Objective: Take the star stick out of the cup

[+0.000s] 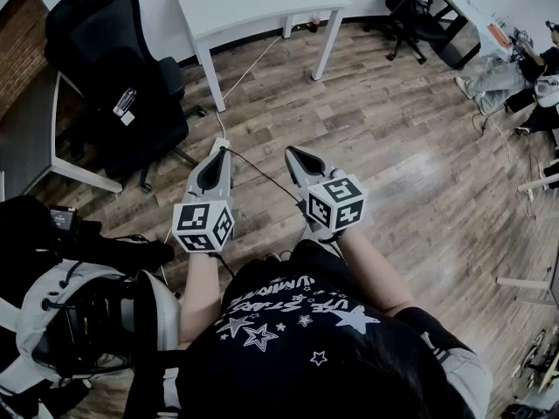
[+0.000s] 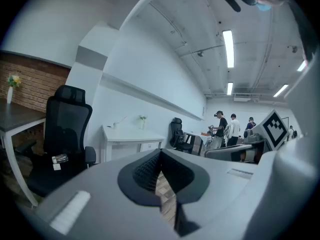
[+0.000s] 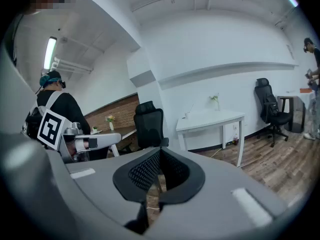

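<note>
No cup and no star stick show in any view. My left gripper [image 1: 218, 149] and right gripper [image 1: 293, 154] are held side by side in front of me, above the wooden floor, pointing towards the white desk [image 1: 253, 3]. The jaws of both are shut tip to tip with nothing between them. In the left gripper view the left gripper [image 2: 160, 155] has only floor planks showing through the slot behind its closed pads. The right gripper [image 3: 160, 153] looks the same in its own view. Each marker cube sits near my hands.
A black office chair [image 1: 122, 77] stands left of the white desk, beside a dark desk [image 1: 26, 138] against a brick wall. A second black chair [image 1: 415, 7] is at the back right. A person [image 1: 515, 77] sits far right. A cable [image 1: 253, 168] lies on the floor.
</note>
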